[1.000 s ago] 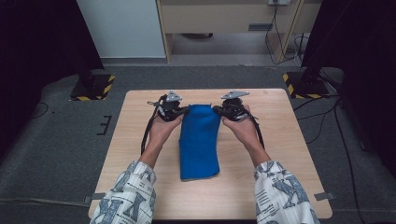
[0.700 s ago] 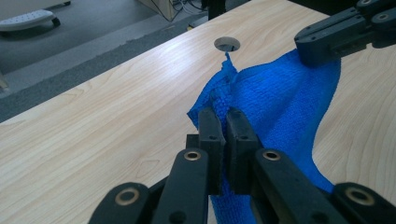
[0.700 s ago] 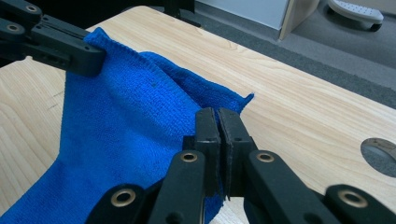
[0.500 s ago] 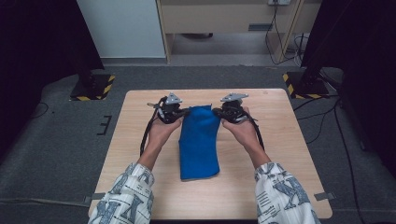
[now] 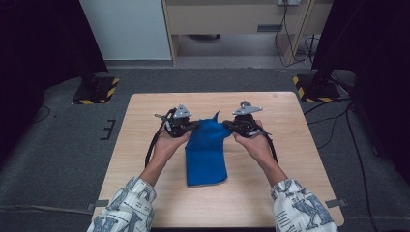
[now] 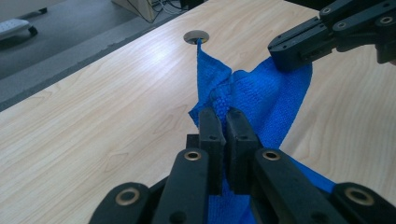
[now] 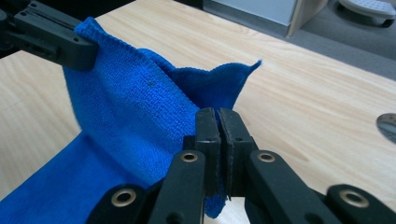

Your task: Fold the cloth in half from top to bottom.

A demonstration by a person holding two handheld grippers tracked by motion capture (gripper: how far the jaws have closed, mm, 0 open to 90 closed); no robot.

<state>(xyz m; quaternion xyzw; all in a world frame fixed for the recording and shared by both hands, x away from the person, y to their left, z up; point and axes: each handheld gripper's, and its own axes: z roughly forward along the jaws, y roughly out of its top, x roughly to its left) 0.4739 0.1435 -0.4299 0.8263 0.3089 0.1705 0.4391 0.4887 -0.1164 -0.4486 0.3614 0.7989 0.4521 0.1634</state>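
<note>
Blue cloth (image 5: 205,152) at centre frame on wooden table (image 5: 300,145), far end lifted — left gripper (image 5: 192,126) and right gripper (image 5: 226,125) each clamped on one corner, jaws narrow.

Even, soft overhead light, dark corners in the high view, gripper views slightly soft, no glare.

You have one blue cloth (image 5: 206,153) on one wooden table (image 5: 300,159). You hold two grippers: the left gripper (image 5: 192,126) and the right gripper (image 5: 228,126). The tabletop has one round cable port (image 6: 195,37).
</note>
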